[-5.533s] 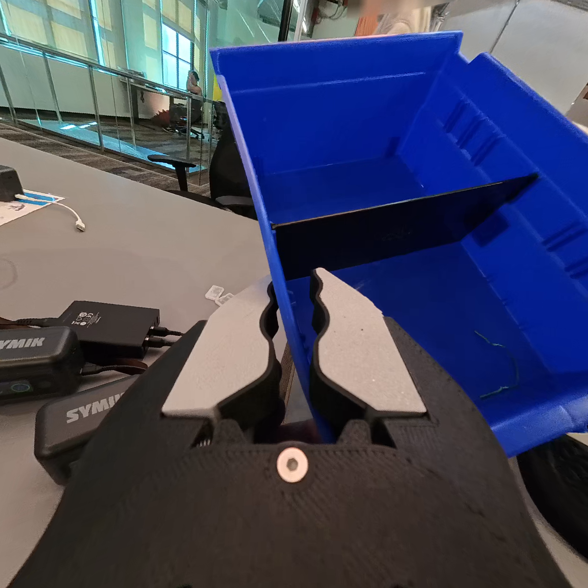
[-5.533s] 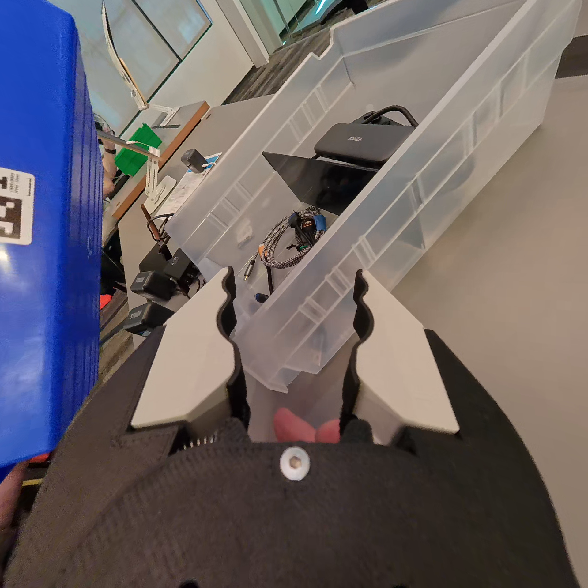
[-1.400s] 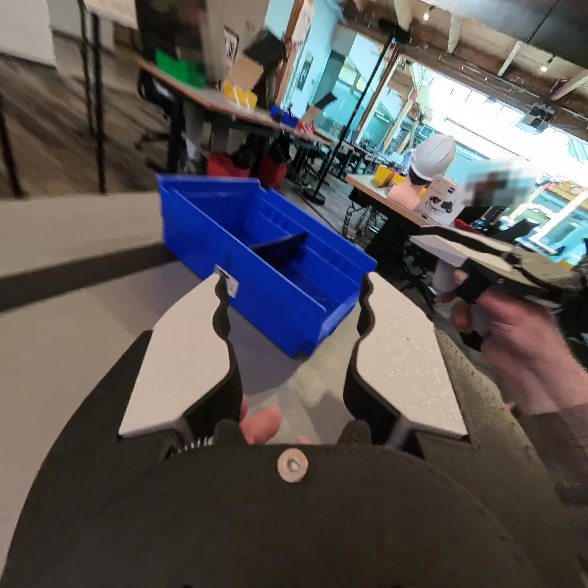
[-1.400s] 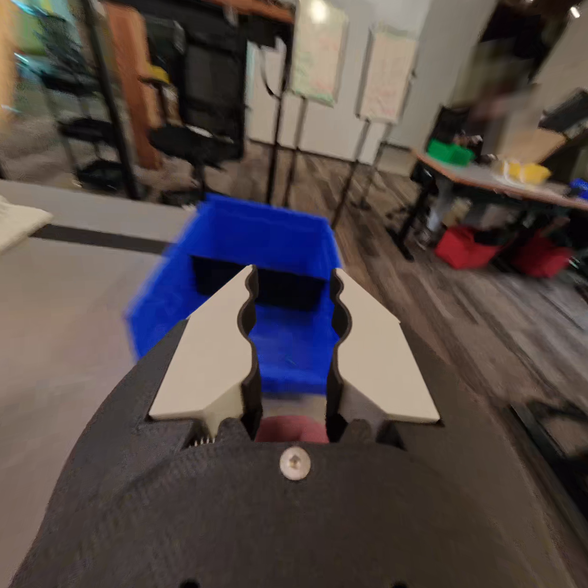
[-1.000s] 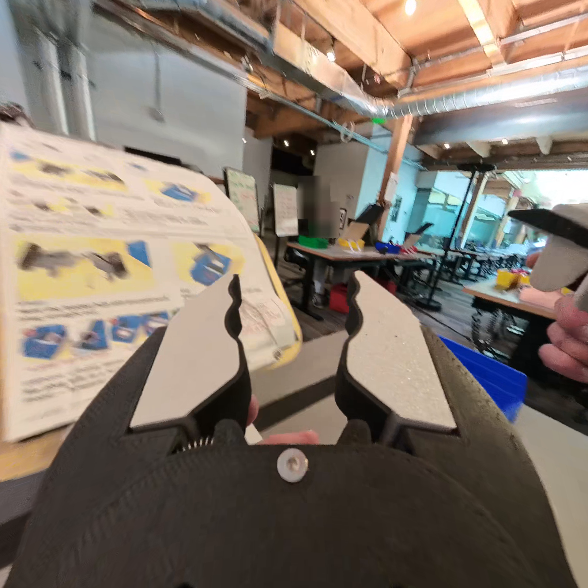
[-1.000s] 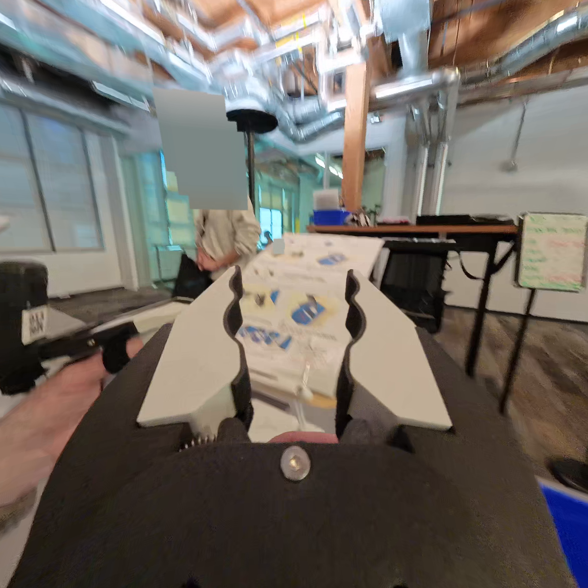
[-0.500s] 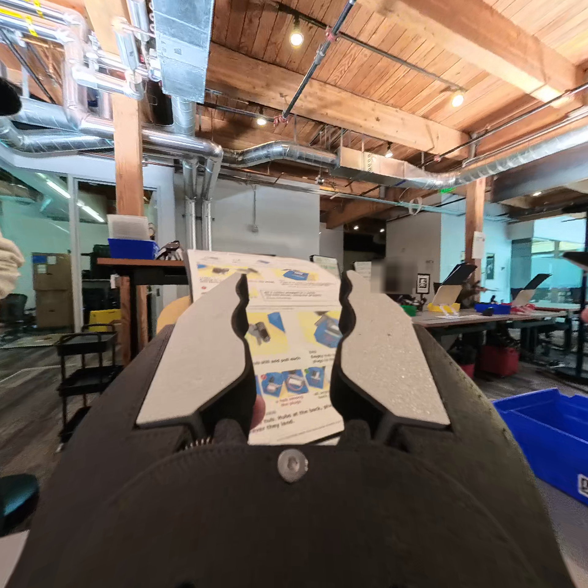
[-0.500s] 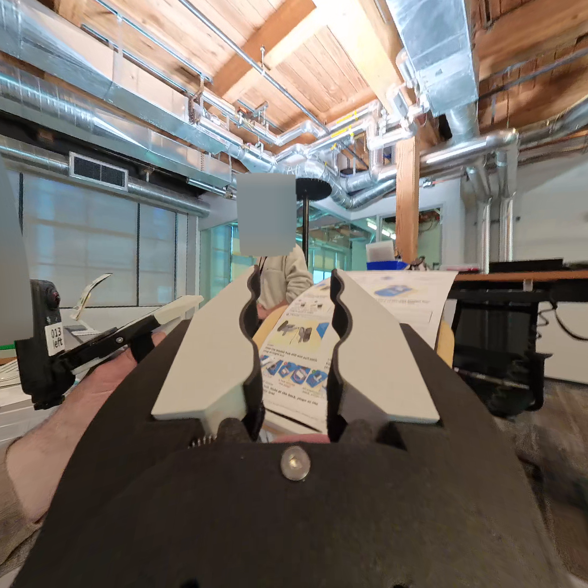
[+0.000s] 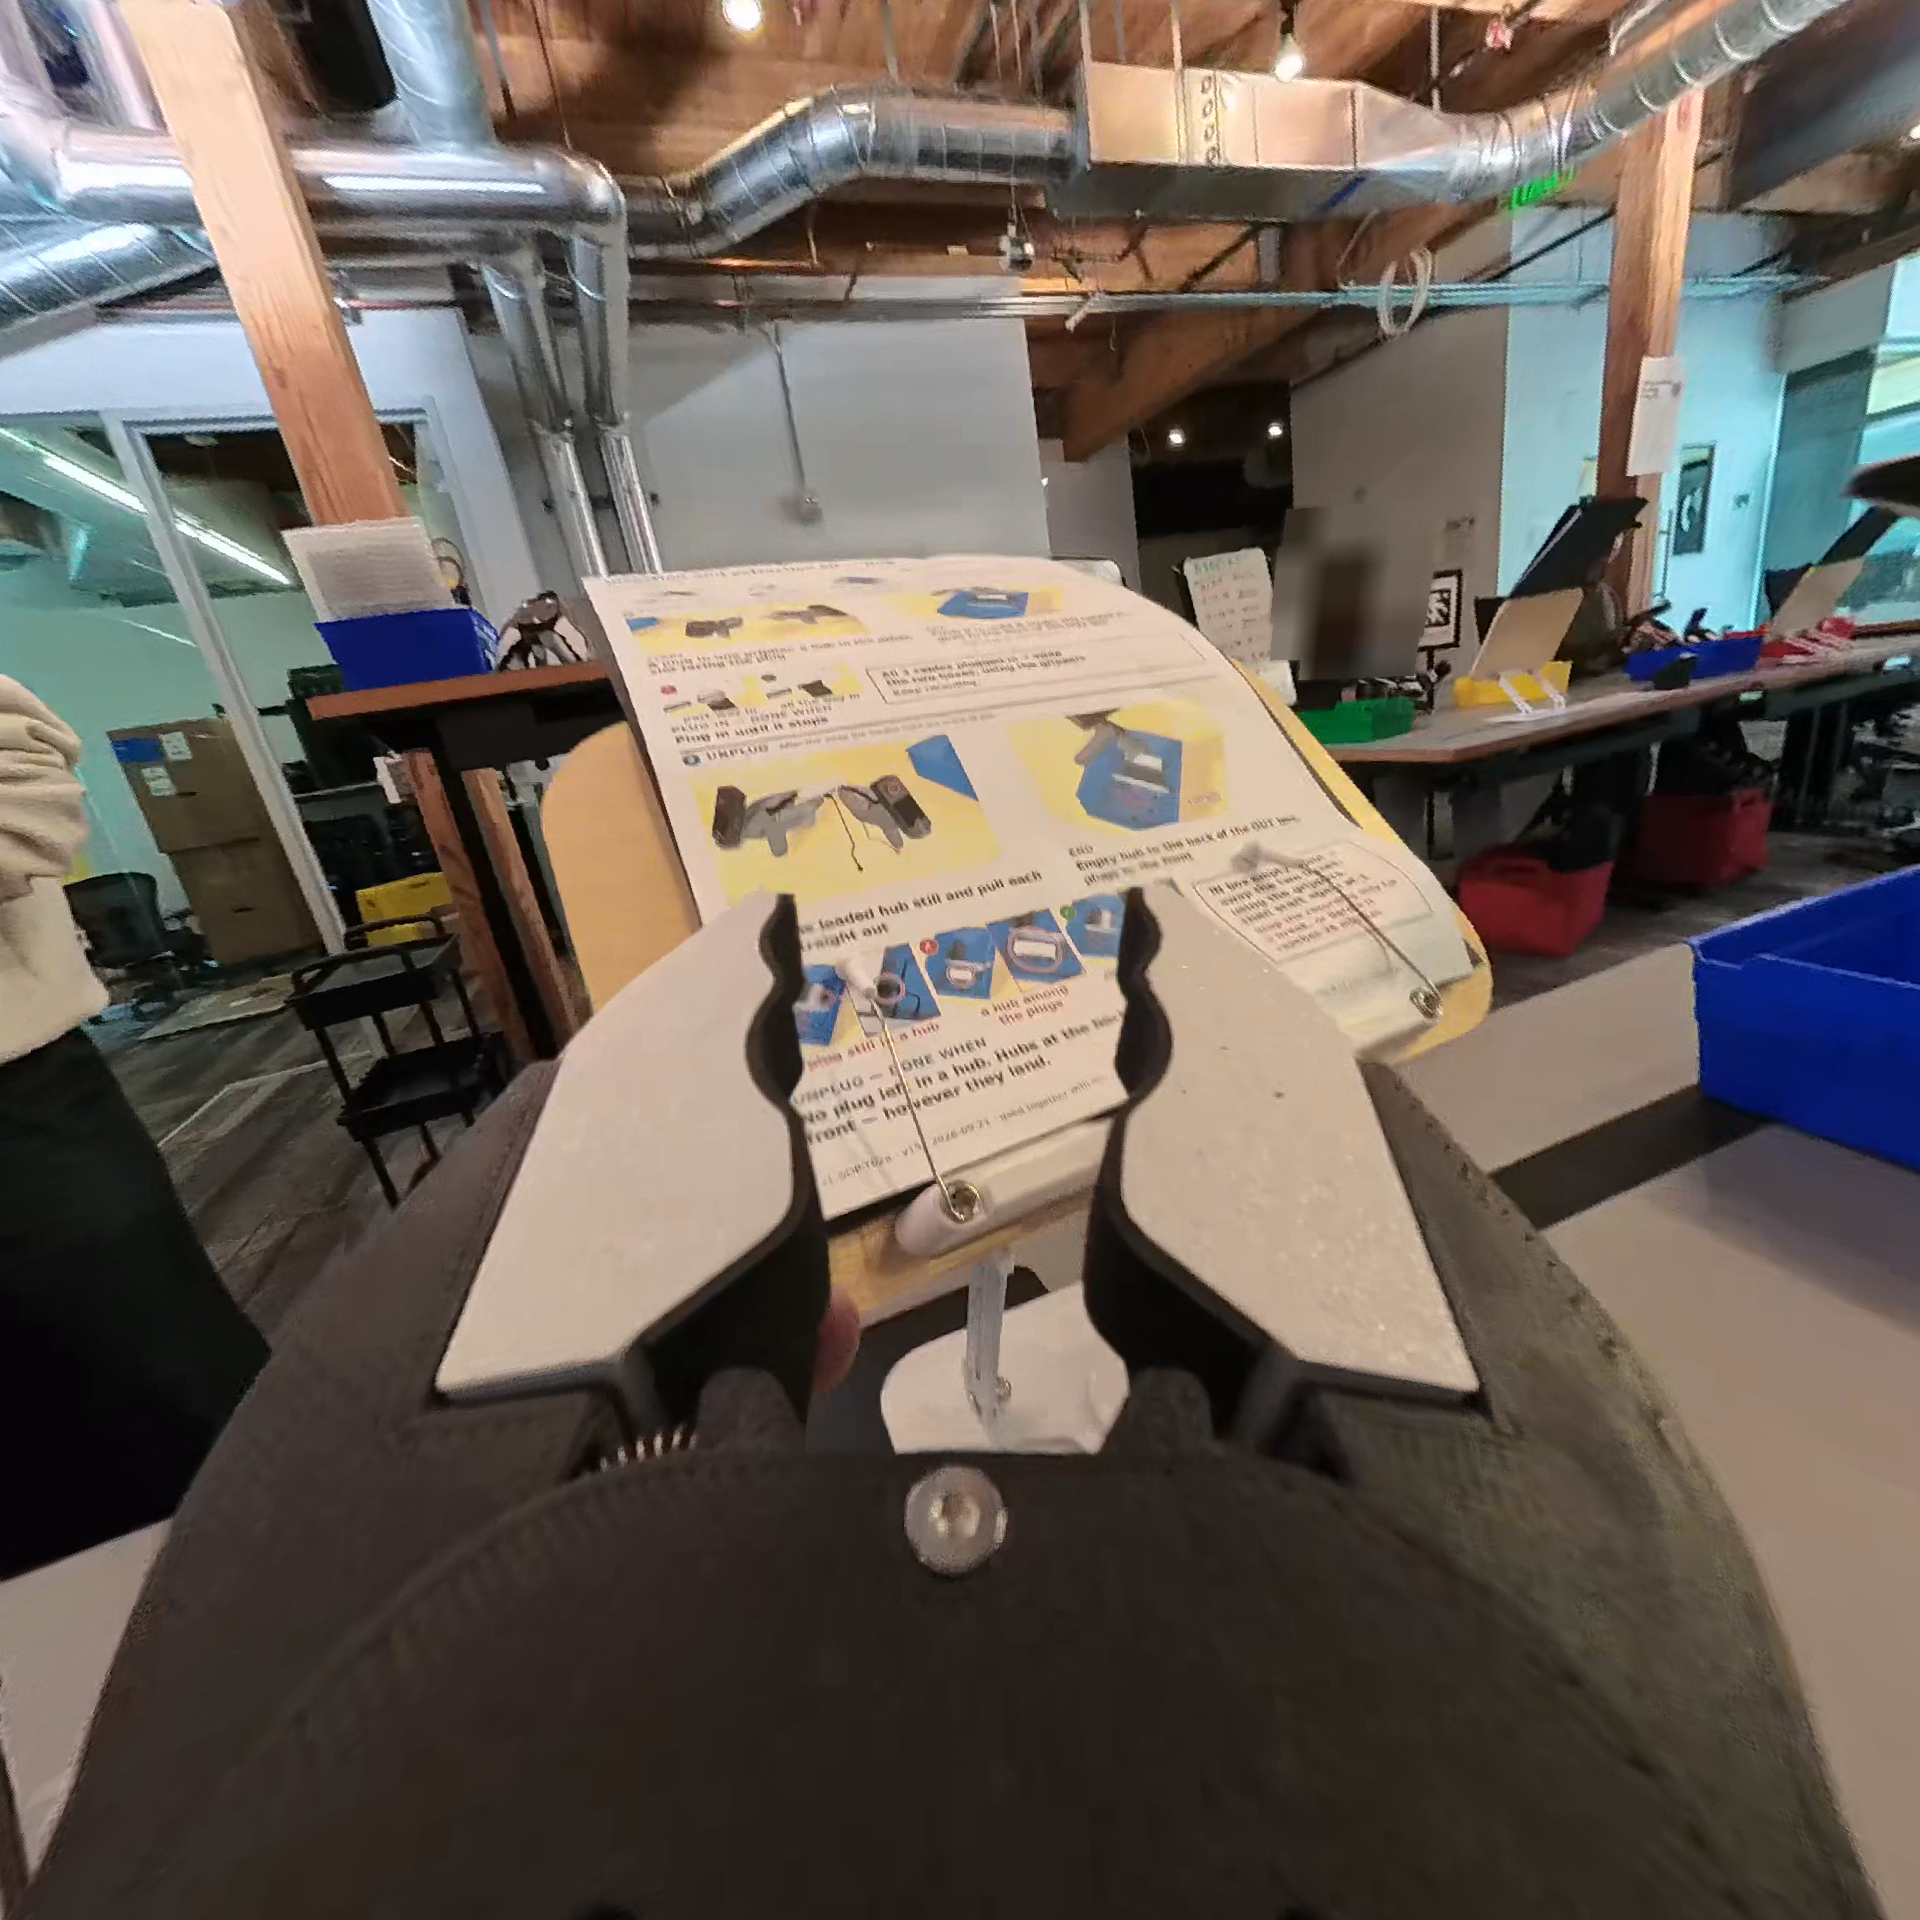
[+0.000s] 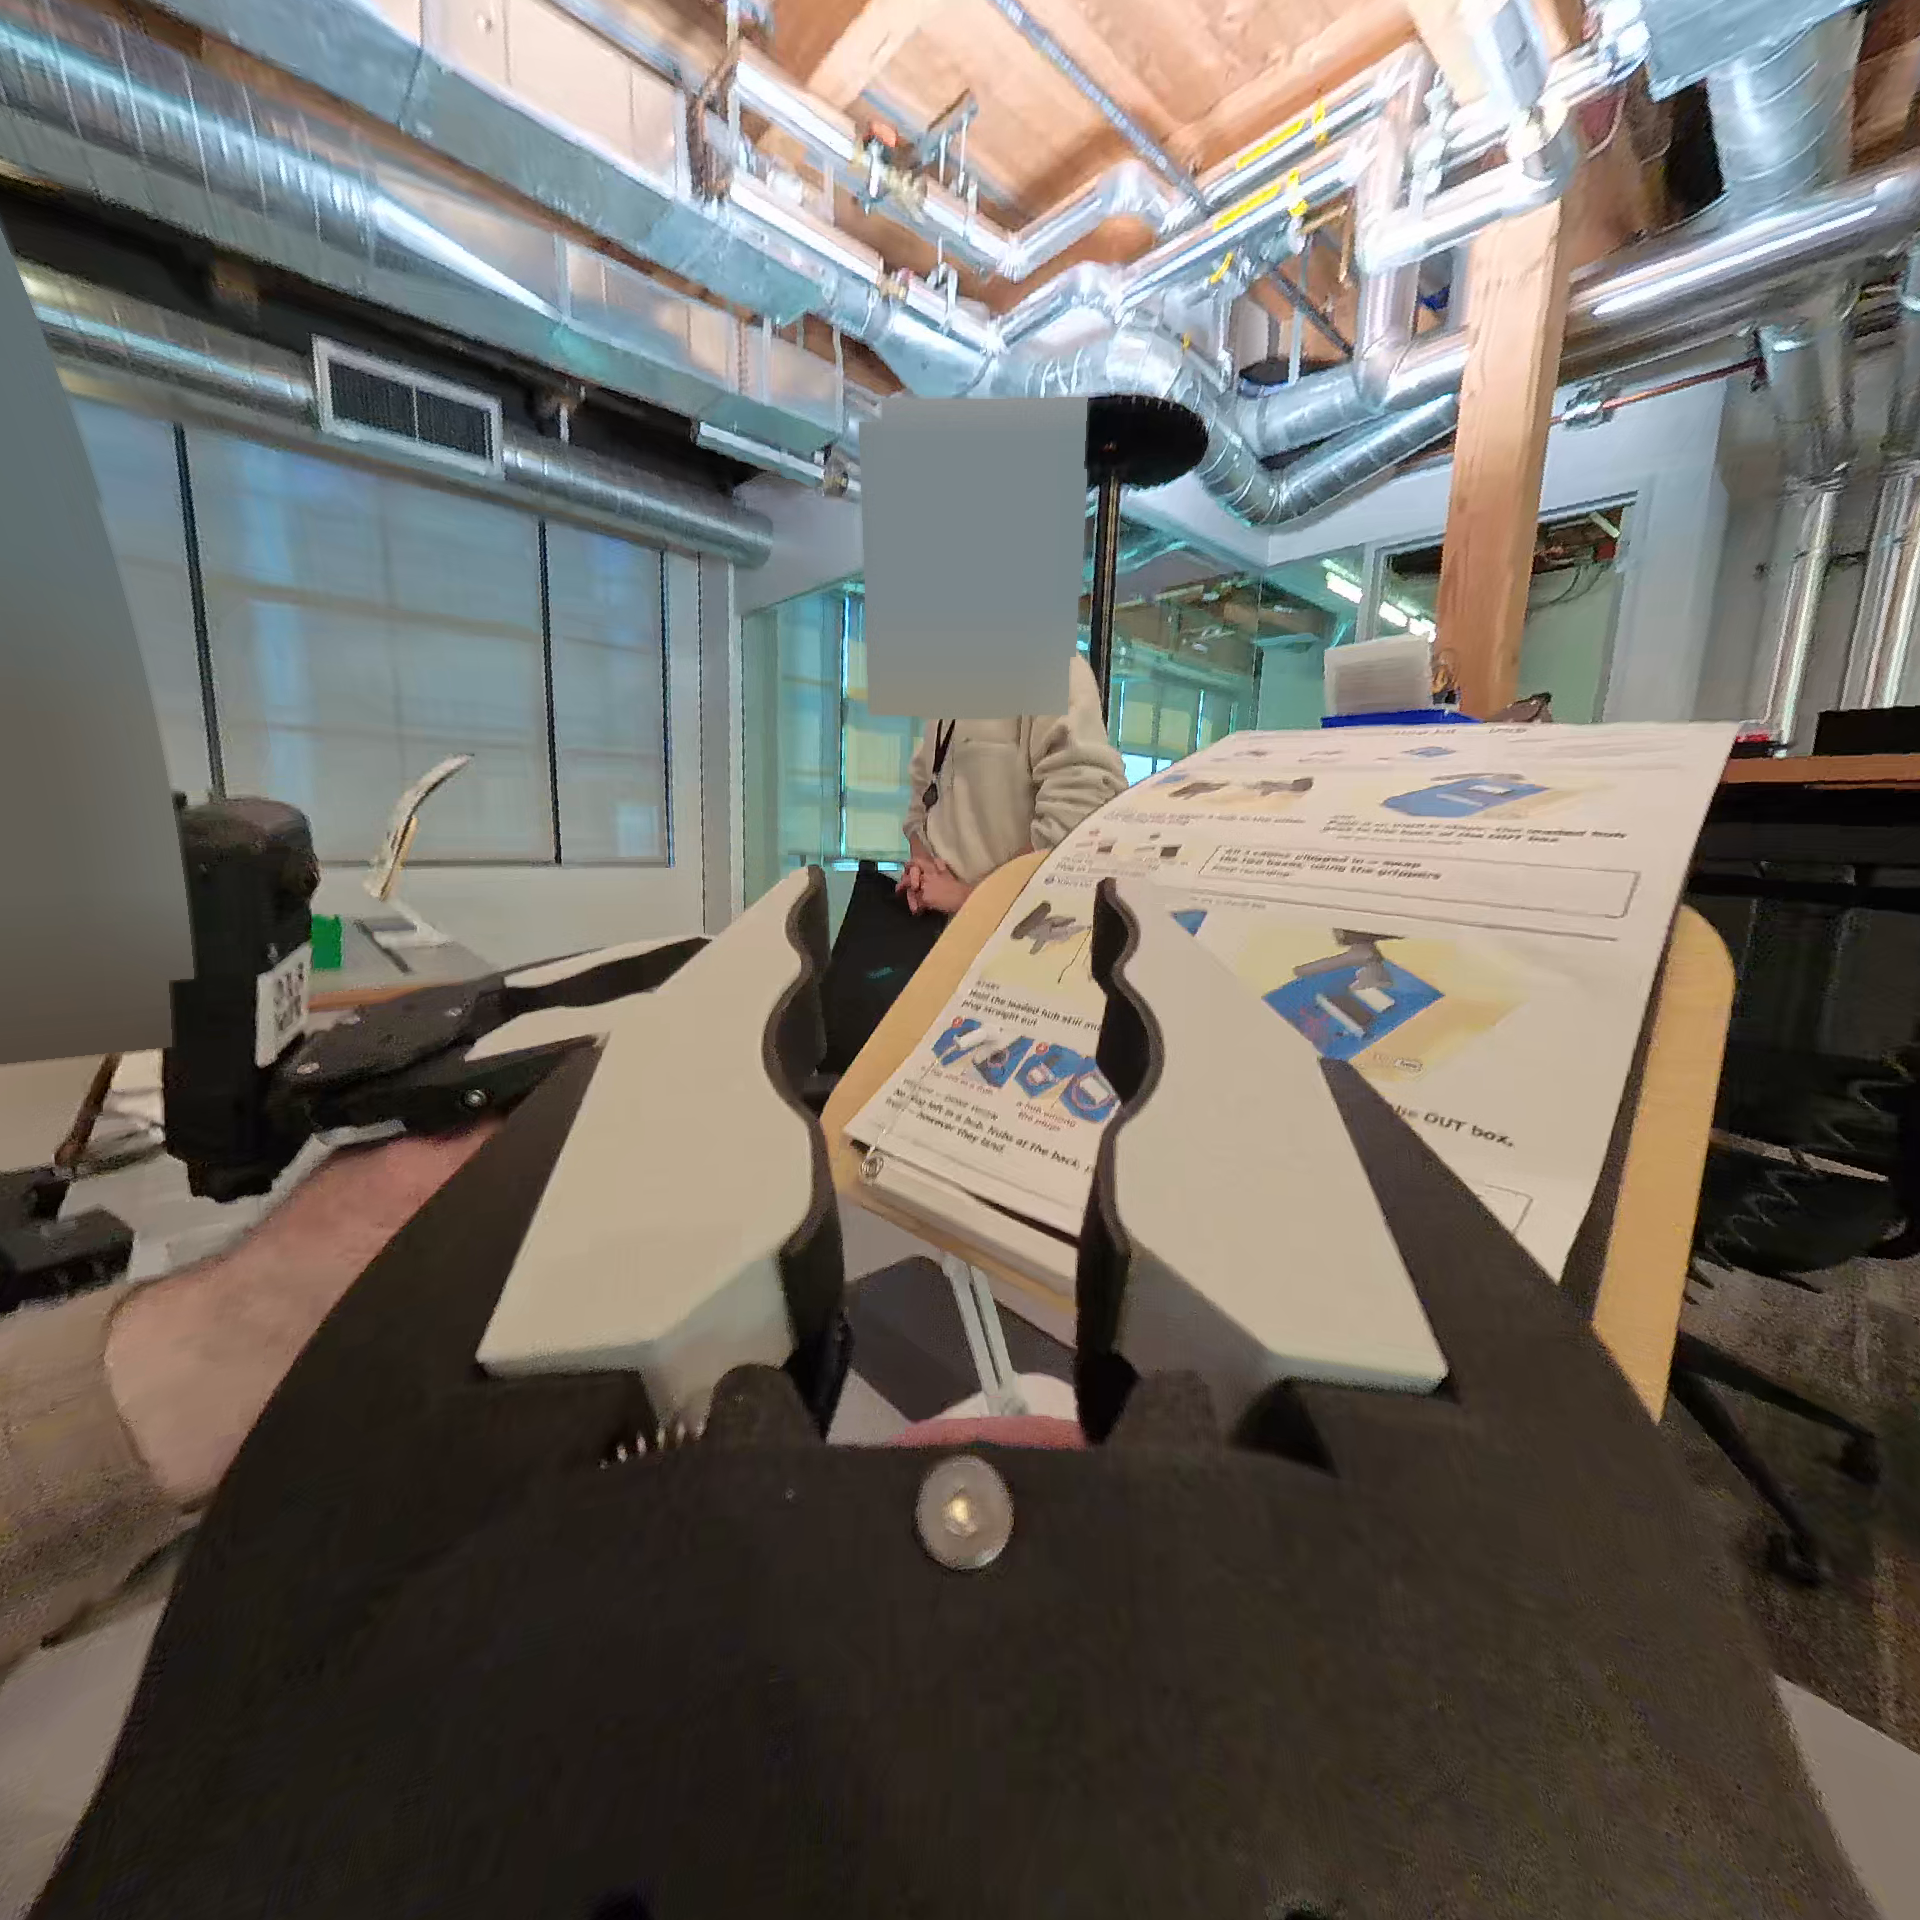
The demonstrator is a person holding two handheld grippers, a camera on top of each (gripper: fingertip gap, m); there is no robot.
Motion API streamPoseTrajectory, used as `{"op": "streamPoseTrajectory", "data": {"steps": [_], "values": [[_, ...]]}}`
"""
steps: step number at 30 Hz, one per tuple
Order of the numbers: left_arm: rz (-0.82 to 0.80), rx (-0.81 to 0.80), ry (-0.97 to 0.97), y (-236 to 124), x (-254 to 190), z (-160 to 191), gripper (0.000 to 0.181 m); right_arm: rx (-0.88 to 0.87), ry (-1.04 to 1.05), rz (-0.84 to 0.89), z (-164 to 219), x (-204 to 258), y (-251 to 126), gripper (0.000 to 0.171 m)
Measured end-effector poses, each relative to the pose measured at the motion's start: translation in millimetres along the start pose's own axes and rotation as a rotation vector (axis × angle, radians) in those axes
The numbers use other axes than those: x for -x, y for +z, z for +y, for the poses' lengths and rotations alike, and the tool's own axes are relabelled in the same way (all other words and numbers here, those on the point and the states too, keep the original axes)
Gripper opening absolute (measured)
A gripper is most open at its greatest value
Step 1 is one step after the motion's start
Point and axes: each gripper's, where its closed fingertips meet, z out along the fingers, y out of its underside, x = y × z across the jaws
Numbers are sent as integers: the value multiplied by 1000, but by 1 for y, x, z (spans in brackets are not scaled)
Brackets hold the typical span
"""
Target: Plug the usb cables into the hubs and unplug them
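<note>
Room: we are looking at an open workshop with wooden beams and silver ducts [image 9: 852, 145] overhead.
Desk: we are holding both tools above a grey desk [image 9: 1704, 1382]; its bare top is showing at the lower right of the left wrist view.
Person: someone in a cream top [image 10: 1013, 800] is standing beyond the sheet, hands together; a grey patch is covering the head.
Sheet: a printed instruction sheet [image 9: 966, 831] is lying on a tilted wooden board on a white stand, straight ahead of both tools and curling back at the top; in the right wrist view it [image 10: 1340, 935] is filling the middle right.
Bin: a blue bin [image 9: 1818, 1018] is sitting on the desk to the right of the sheet, cut off by the frame edge.
Left tool: we are holding the left tool [image 9: 951, 914] level and aimed at the sheet, its fingers spread with nothing between them; from the right wrist view it [image 10: 623, 977] is showing at the left, gripped by a hand [image 10: 291, 1247].
Right tool: the right tool [image 10: 956, 894] is pointing at the sheet's left edge, fingers apart and gripping nothing.
Cables and hubs: we are seeing none of the task's cables or hubs in either view, so we cannot tell where they are lying.
</note>
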Motion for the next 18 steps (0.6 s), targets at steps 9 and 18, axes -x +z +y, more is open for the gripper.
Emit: {"op": "streamPoseTrajectory", "data": {"steps": [9, 18], "values": [[135, 14, 162, -24, 6, -37, 42, 138, -44, -54, 40, 7, 11, 50], [339, 577, 617, -83, 119, 14, 54, 235, -114, -123, 56, 14, 8, 46]]}}
